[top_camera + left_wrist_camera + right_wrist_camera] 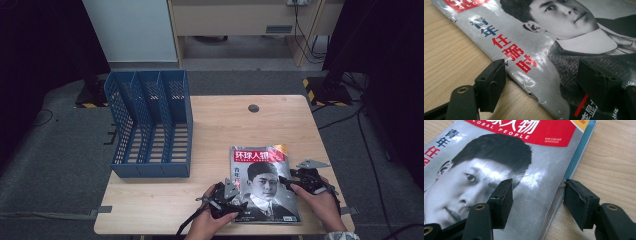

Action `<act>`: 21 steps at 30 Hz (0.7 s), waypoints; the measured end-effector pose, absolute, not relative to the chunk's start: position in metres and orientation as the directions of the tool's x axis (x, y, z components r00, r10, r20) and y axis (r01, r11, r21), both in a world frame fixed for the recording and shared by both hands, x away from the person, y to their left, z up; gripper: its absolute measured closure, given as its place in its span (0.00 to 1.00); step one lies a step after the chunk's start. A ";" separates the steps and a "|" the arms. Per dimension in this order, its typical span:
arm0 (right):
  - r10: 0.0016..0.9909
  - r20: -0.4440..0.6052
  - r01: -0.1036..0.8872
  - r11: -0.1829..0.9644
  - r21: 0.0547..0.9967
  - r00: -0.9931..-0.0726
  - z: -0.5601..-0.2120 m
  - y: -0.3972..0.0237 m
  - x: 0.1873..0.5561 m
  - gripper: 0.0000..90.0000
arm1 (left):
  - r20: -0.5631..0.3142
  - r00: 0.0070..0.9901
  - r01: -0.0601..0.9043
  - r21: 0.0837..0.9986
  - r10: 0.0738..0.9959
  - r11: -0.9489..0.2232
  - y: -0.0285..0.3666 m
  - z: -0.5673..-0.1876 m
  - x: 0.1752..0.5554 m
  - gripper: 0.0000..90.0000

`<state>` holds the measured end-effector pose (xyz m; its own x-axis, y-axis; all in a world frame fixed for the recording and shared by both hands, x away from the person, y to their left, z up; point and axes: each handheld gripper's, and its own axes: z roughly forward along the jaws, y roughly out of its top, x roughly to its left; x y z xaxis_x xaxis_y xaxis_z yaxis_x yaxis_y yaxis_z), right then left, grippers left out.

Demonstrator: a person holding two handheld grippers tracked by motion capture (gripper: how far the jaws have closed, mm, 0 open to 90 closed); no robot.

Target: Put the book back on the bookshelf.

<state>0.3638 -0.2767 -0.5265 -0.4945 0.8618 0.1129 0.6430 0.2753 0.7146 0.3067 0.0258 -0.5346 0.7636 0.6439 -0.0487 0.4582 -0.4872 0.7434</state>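
Note:
A magazine [265,172] with a black-and-white portrait and a red title band lies flat on the wooden table [225,125], near the front right. My left gripper [231,190] sits at its left edge. In the left gripper view the magazine [536,37] runs between the open jaws of the gripper [542,67], one jaw over bare wood and the other over the cover. My right gripper [295,181] is at the right edge. There the gripper [539,186] stands open astride the edge of the magazine [499,152], with nothing pinched.
A blue mesh file rack [150,125] with three slots stands on the table's left side, open side up. A small dark round hole [253,108] marks the far middle of the table. Bare wood lies between the rack and the magazine.

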 end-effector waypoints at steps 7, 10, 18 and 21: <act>0.851 0.104 0.603 0.273 0.750 -0.515 -0.516 -0.274 0.357 0.48 | -0.049 0.764 0.458 0.743 0.644 -0.487 0.026 -0.535 0.307 0.25; 0.846 0.094 0.584 0.278 0.762 -0.525 -0.511 -0.273 0.354 0.50 | -0.049 0.764 0.458 0.743 0.644 -0.487 0.026 -0.535 0.307 0.25; 0.816 0.122 0.546 0.259 0.797 -0.565 -0.502 -0.272 0.348 0.63 | -0.049 0.764 0.458 0.744 0.644 -0.487 0.026 -0.535 0.307 0.25; 0.793 0.163 0.547 0.239 0.802 -0.586 -0.501 -0.270 0.348 0.63 | -0.049 0.764 0.458 0.743 0.643 -0.488 0.026 -0.535 0.307 0.25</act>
<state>0.3479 -0.2700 -0.5014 -0.5864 0.7935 0.1628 0.5468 0.2394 0.8023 0.3067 0.0258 -0.5346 0.7640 0.6434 -0.0487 0.4580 -0.4876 0.7433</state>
